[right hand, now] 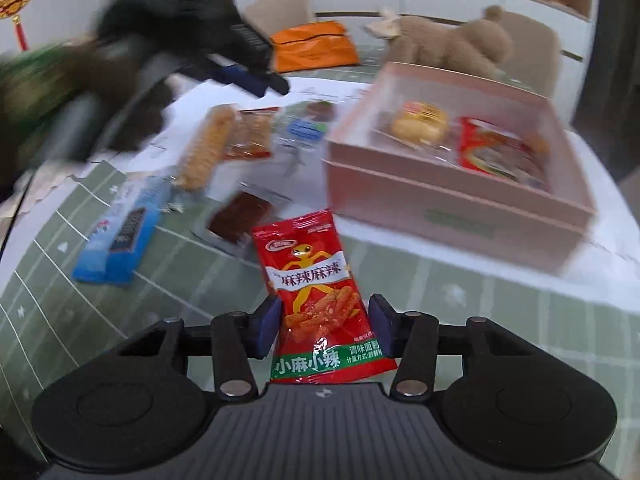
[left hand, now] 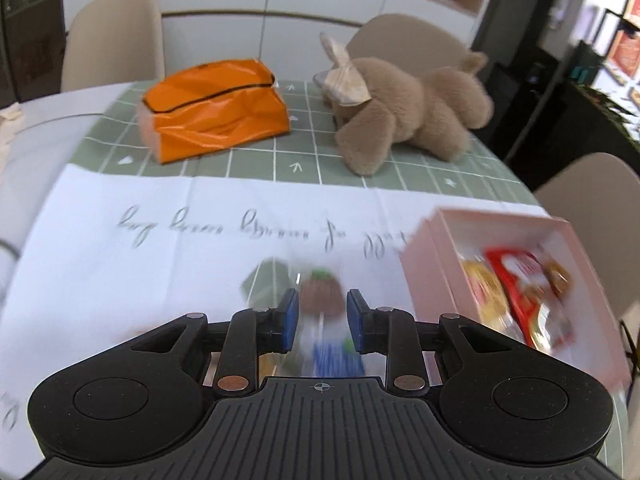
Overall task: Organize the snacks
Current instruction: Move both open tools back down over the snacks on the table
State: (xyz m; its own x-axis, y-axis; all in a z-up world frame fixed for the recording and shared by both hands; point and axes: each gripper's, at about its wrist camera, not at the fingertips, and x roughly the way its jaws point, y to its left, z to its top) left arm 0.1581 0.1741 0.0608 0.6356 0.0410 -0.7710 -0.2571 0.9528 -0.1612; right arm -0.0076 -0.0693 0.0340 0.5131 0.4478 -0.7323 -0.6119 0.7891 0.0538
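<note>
The right gripper [right hand: 323, 326] points down over the near part of the worktop [right hand: 460, 292], and a red snack packet [right hand: 316, 292] with a green band at its bottom lies lengthwise between its blue fingers [right hand: 267, 326]. The left pad sits at the packet's edge while a thin gap shows beside the right pad, so the fingers stand at about the packet's width without clearly pressing on it. Just beyond and to the right sits the pink box [right hand: 448, 200], already holding a yellow snack and a red packet. Toward the far left edge, on a white sheet [right hand: 192, 92] and the green gridded mat, lie a blue wrapper [right hand: 120, 232], a dark brown packet [right hand: 240, 216], a long biscuit pack [right hand: 206, 146] and other small packets. In the left wrist view, the left gripper [left hand: 322, 320] has its fingers [left hand: 289, 322] set narrow, with a blurred clear packet [left hand: 326, 332] showing a brown sweet and blue print between them; whether the pads grip it I cannot tell. The pink box stands to its right. An orange pouch [left hand: 216, 108] and a plush toy [left hand: 408, 108] rest near the far edge.
</note>
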